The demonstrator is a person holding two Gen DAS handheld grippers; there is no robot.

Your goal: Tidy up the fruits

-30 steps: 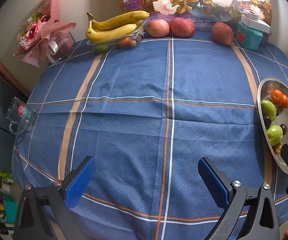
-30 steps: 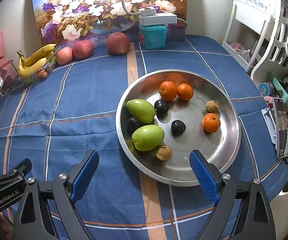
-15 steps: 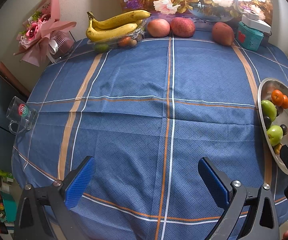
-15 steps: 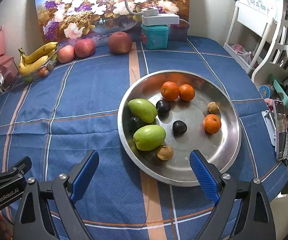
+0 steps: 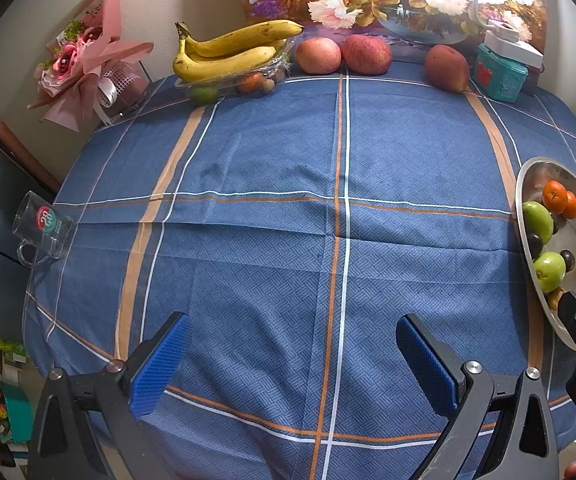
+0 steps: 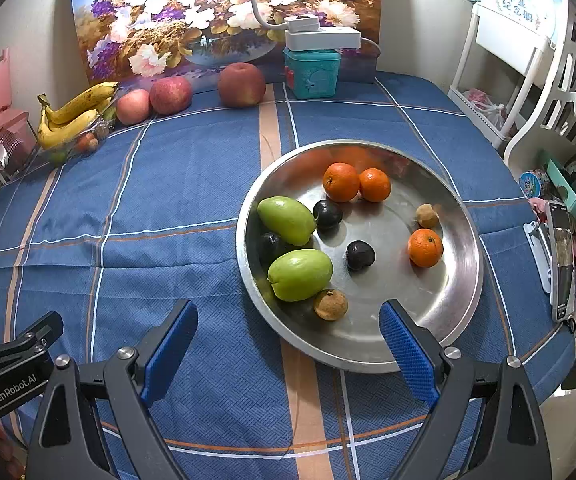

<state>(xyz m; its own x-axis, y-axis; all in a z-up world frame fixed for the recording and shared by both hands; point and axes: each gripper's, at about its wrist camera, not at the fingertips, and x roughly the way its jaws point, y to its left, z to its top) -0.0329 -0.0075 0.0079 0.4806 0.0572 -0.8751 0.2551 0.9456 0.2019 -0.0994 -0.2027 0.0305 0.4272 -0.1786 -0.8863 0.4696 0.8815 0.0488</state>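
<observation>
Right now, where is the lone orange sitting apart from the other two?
In the right wrist view, the lone orange lies on the right side of the metal tray, below a small brown fruit.

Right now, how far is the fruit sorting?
Done: nothing visibly sorted; oranges, green fruits and dark plums lie mixed in the metal tray. In hand: nothing; the left gripper and right gripper are open, empty. Left: all grouping, perhaps also the bananas and apples.

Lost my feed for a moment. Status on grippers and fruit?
Left gripper open, empty, over bare cloth. Right gripper open, empty, at near rim of the metal tray. Fruit loose in tray, untouched. Nothing in the way.
</observation>
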